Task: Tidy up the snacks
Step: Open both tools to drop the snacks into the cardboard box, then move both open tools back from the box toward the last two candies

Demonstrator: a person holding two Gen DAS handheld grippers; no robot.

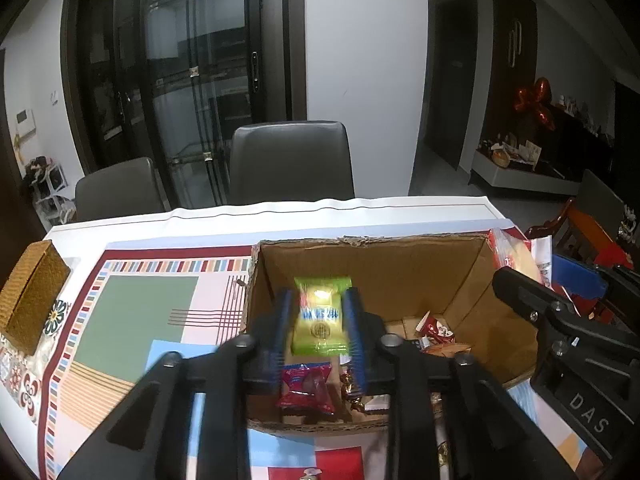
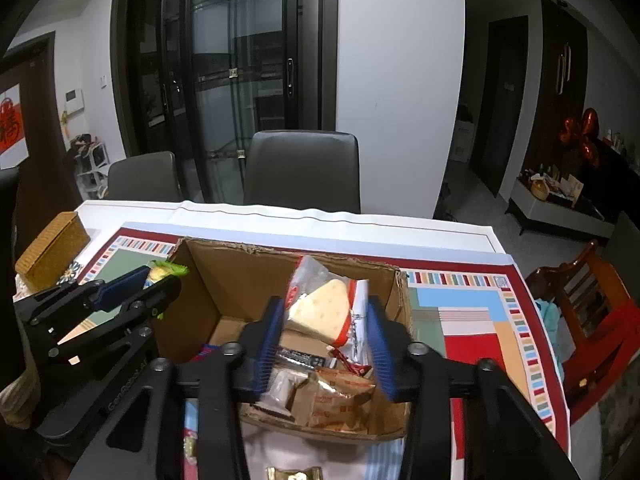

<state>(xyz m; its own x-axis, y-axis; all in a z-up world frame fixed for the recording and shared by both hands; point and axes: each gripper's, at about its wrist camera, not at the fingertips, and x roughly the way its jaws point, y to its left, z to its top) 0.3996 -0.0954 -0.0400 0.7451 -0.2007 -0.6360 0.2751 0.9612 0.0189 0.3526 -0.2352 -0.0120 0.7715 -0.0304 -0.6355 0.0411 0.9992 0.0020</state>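
Observation:
An open cardboard box (image 1: 360, 264) stands on a patterned tablecloth. In the left wrist view my left gripper (image 1: 319, 300) hangs over the box's left half. A green snack packet (image 1: 320, 320) sits blurred between its blue pads, which do not clearly press on it. In the right wrist view my right gripper (image 2: 324, 308) is over the box (image 2: 240, 276), jaws apart. A clear packet with a pale cracker (image 2: 316, 320) stands between the pads with small gaps on both sides. The left gripper (image 2: 160, 278) shows there at the box's left wall.
Inside the box lie a red packet (image 1: 306, 386), gold-wrapped candies (image 1: 352, 388) and several beige packets (image 2: 336, 400). A woven box (image 1: 32, 296) sits at the table's left edge. Two grey chairs (image 1: 290, 160) stand behind the table, a wooden chair (image 2: 592, 300) at the right.

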